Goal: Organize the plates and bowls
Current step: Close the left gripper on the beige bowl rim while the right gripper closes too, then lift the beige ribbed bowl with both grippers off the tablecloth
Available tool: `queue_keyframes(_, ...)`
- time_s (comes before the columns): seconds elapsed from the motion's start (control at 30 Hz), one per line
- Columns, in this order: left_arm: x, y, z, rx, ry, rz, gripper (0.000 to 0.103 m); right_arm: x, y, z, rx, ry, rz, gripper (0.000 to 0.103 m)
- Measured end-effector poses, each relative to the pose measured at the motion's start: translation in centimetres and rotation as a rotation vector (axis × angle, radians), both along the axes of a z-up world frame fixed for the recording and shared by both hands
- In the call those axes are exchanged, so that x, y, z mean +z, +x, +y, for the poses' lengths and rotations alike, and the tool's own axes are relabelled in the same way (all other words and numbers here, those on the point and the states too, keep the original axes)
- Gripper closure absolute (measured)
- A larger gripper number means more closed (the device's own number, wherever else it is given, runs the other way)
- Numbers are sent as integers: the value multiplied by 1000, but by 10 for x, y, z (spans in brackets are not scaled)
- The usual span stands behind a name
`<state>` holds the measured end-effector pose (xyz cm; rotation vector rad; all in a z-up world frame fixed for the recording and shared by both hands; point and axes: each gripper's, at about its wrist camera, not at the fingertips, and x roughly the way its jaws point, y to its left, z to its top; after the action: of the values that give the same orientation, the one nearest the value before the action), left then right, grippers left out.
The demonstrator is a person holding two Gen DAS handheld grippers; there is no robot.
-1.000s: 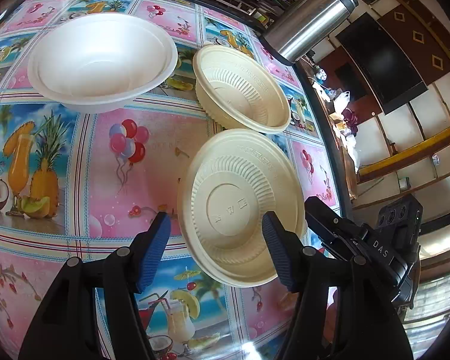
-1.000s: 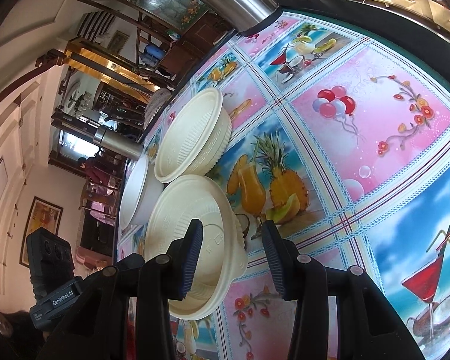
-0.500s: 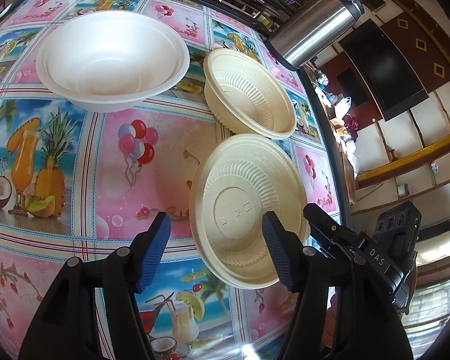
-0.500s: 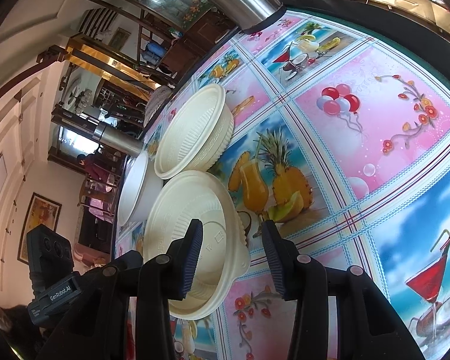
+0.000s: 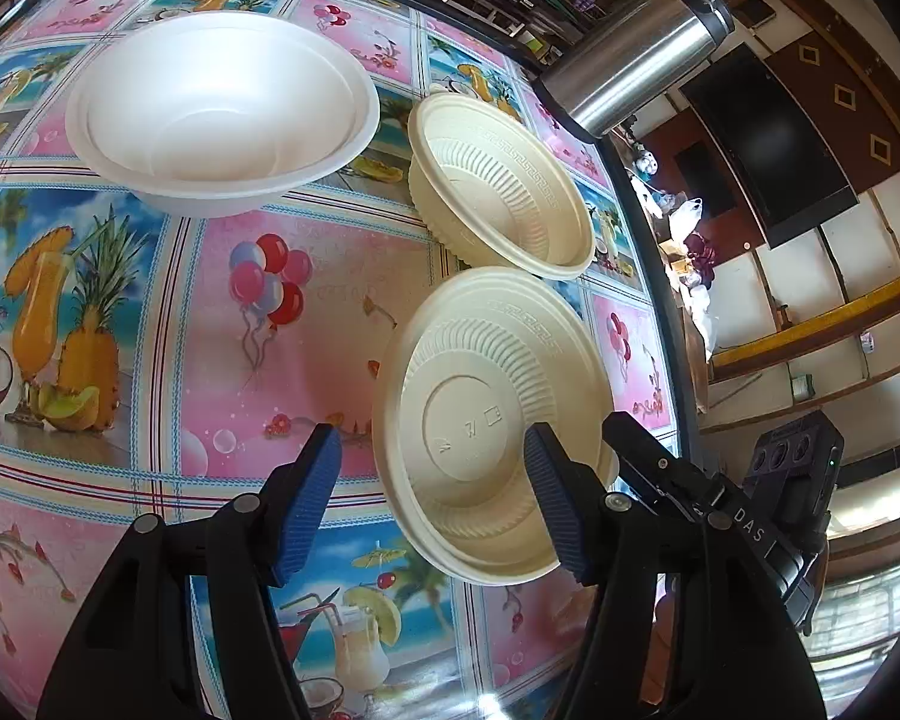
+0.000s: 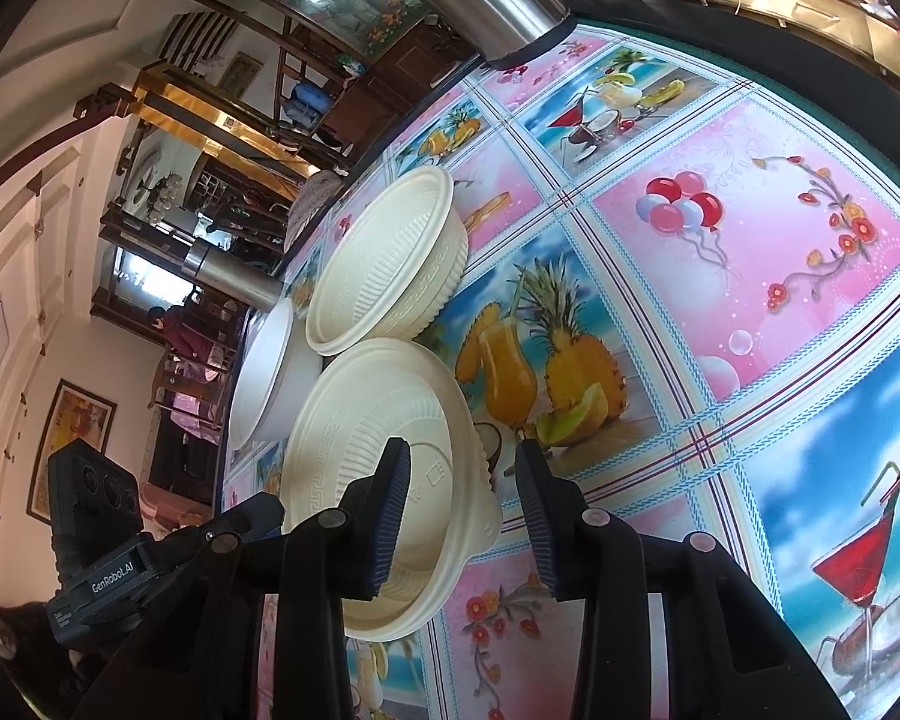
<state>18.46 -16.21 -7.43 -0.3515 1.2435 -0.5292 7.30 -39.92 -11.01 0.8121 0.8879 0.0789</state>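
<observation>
1. Near cream bowl (image 5: 486, 438) sits tilted on the tablecloth (image 5: 306, 300), its rim leaning on the far cream bowl (image 5: 498, 180); white bowl (image 5: 222, 114) stands upright, apart from both, farther left in the left wrist view
2. Left gripper (image 5: 429, 492) hovers over the near cream bowl's left half; one blue pad (image 5: 309, 498) lies over bare cloth, the other over the bowl's inside. Jaws stand wide, nothing pressed between them
3. Right gripper (image 6: 459, 516) straddles the same bowl's wall: left pad (image 6: 390, 516) inside the bowl, right pad outside over the cloth. Jaws are closing with the wall between them; a gap shows on the outer side, so no firm grip yet
4. Whether the inner pad touches the bowl cannot be told
5. Steel flask (image 5: 636, 54) at the table edge is cut off in the right wrist view; white bowl is half hidden there behind the cream bowls
6. Both gripper bodies block the near edge of the table
</observation>
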Motion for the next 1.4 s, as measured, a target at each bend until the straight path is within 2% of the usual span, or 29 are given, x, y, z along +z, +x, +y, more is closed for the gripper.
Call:
queue_keyframes(0.43, 3, -3, -8, -15, 30, -40, 42, -1, 1, 3, 6, 3, 5, 65)
queue_keyframes(0.67, 3, -3, -6, -7, 47, -61, 57, -2, 1, 2, -2, 6, 7, 67)
queue_keyframes(0.77, 1, -2, -6, -10, 51, -58, 58, -3, 2, 2, -4, 3, 8, 68)
queue_keyframes(0.83, -1, -2, -7, -11, 55, -58, 66, -3, 1, 1, -2, 0, 8, 70)
queue_keyframes(1.0, -1, -2, -6, -8, 64, -70, 77, -4, 3, 2, 2, -20, 13, 84)
queue_keyframes(1.1, 0, -3, -5, -4, 74, -79, 84, -5, 3, 1, -2, -24, 22, 87)
queue_keyframes(1.4, -3, -2, -4, -5, 83, -82, 89, -4, 3, 2, -5, -31, 21, 87)
